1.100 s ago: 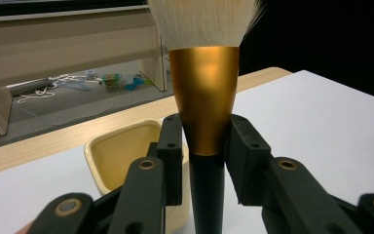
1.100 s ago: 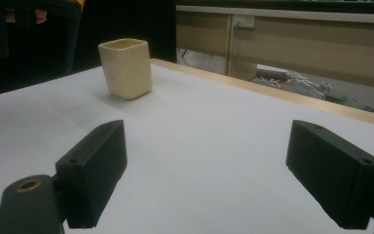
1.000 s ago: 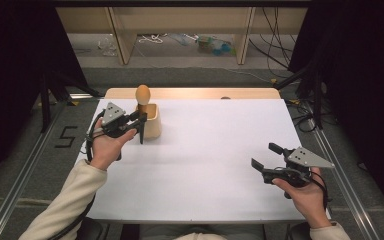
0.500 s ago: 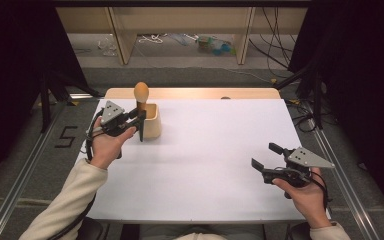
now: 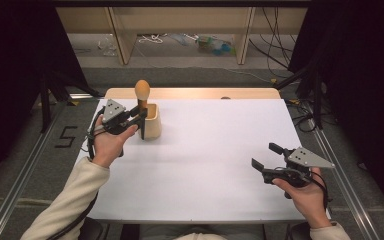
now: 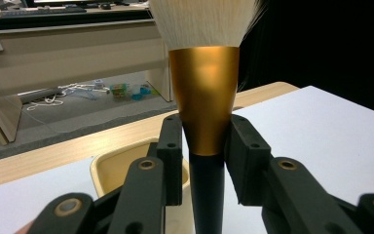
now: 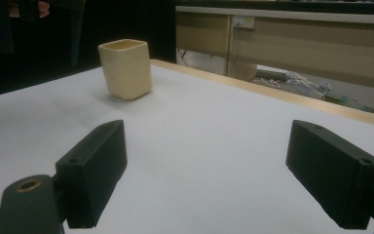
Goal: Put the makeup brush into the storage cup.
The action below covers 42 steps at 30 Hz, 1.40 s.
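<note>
A makeup brush (image 5: 141, 90) with a pale bristle head, gold ferrule (image 6: 204, 87) and black handle stands upright. My left gripper (image 5: 139, 116) is shut on it where the ferrule meets the handle (image 6: 207, 141). The handle hangs in front of the near left side of a cream square cup (image 5: 152, 122), which stands at the table's far left (image 6: 109, 168). Seen from the right gripper view, the cup (image 7: 125, 68) stands far off. My right gripper (image 5: 263, 155) rests low at the front right, jaws wide open (image 7: 219, 180), nothing between them.
A white sheet (image 5: 215, 150) covers the table, with a wooden strip (image 5: 200, 93) bare along the far edge. Black curtains hang at both sides. Beyond the table are wooden shelf legs and loose cables on the floor (image 5: 155, 40).
</note>
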Motion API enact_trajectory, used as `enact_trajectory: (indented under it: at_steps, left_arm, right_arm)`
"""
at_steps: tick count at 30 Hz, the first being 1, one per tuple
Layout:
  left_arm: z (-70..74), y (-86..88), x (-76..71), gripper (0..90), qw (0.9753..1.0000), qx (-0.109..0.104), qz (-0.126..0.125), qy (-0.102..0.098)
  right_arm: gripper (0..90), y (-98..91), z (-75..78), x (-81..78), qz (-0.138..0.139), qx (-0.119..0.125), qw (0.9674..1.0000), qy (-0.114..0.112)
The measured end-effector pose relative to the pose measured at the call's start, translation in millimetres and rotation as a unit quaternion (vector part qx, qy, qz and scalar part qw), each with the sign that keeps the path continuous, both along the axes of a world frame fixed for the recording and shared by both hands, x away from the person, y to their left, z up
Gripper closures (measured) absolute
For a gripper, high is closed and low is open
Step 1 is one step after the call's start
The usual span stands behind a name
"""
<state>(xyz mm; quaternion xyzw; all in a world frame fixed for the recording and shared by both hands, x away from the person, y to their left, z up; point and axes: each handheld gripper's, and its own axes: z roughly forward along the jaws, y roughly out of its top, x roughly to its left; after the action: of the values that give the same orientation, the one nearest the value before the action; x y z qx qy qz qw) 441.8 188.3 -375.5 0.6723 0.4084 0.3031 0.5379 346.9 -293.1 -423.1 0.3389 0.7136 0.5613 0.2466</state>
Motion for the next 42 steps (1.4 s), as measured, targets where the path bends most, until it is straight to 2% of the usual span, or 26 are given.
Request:
enact_trajectory:
  at_steps: [18, 26, 27, 42]
  left_arm:
    - [1.7, -1.3, 2.1, 69.6, 1.0, 0.002, 0.004, -0.007]
    - [2.7, -1.9, 3.6, 69.6, 0.9999, -0.004, 0.007, -0.011]
    - [2.7, -2.5, 3.5, 69.6, 0.9999, -0.008, 0.008, -0.006]
    - [5.6, -5.2, 5.4, 69.6, 0.9998, -0.011, 0.01, -0.01]
  right_arm:
    - [15.9, 0.0, 0.1, -0.1, 0.004, 0.002, 1.0, 0.0]
    - [15.9, 0.1, 0.1, -0.1, 0.0, -0.001, 1.0, -0.001]
    - [15.9, 0.3, 0.0, 0.0, 0.004, 0.002, 1.0, 0.0]
    - [15.9, -0.2, 0.1, -0.1, 0.001, -0.001, 1.0, -0.001]
